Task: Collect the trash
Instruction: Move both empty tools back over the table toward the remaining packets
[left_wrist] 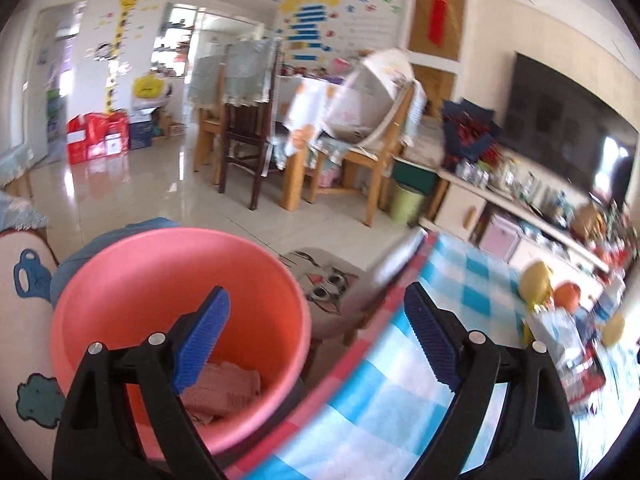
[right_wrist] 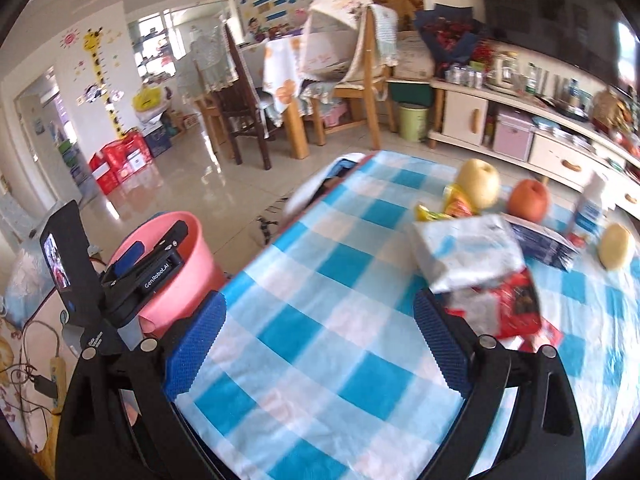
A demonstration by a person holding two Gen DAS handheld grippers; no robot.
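Several wrappers (right_wrist: 476, 276) lie right on the worktop (right_wrist: 320, 320), near the fruit | light, crinkly, slippery: pinch a bunched fold | right gripper (right_wrist: 320, 340) fingers spread, empty | left gripper (left_wrist: 316, 340) fingers spread above pink bin (left_wrist: 180, 320).

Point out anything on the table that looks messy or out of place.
Crumpled wrappers lie piled among the fruit on the checked tablecloth, a red packet beneath them. Paper scraps already sit in the pink bucket.

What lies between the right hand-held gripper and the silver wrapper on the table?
Only bare checked tablecloth, in the right wrist view; the right hand-held gripper is open, the silver wrapper just beyond its right finger.
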